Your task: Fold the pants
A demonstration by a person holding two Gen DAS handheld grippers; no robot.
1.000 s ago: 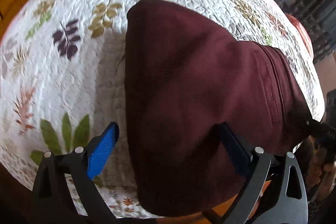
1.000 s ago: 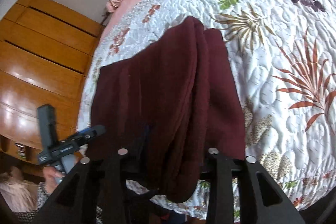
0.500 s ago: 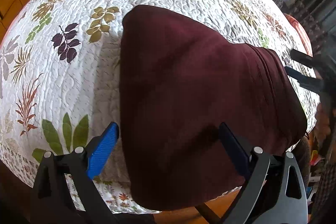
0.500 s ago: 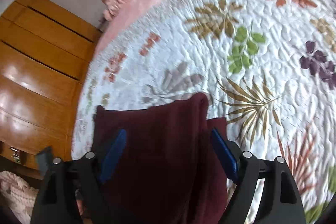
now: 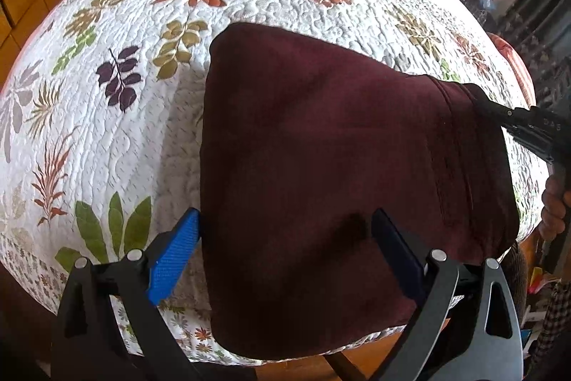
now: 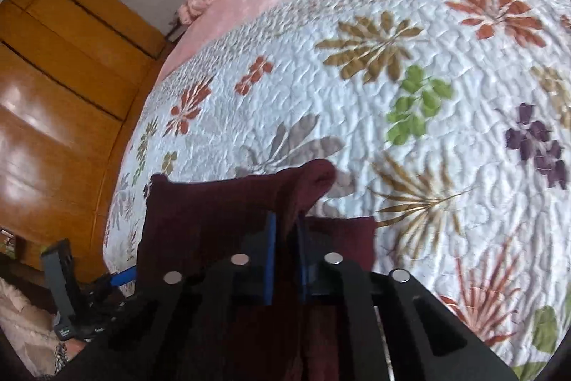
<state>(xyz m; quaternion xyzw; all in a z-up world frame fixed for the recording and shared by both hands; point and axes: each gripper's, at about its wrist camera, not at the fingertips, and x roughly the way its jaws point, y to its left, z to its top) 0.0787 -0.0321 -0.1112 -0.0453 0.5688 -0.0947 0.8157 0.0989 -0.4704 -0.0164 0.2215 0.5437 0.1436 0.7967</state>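
The dark maroon fabric pants (image 5: 321, 174) lie partly folded on the floral quilted bed (image 5: 107, 131). The right tool (image 6: 284, 259) pinches their edge; the left tool (image 5: 285, 249) gapes wide, empty. Another fold seems left.

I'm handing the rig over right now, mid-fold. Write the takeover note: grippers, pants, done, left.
Right gripper: shut on a raised ridge of the maroon pants.
Left gripper: open, one finger on each side of the pants' near left edge, gripping nothing.
Pants: folded lengthwise, on the floral quilt, near end hanging over the bed edge.
Done: lengthwise fold.
Left: probably close the left gripper, then fold across.
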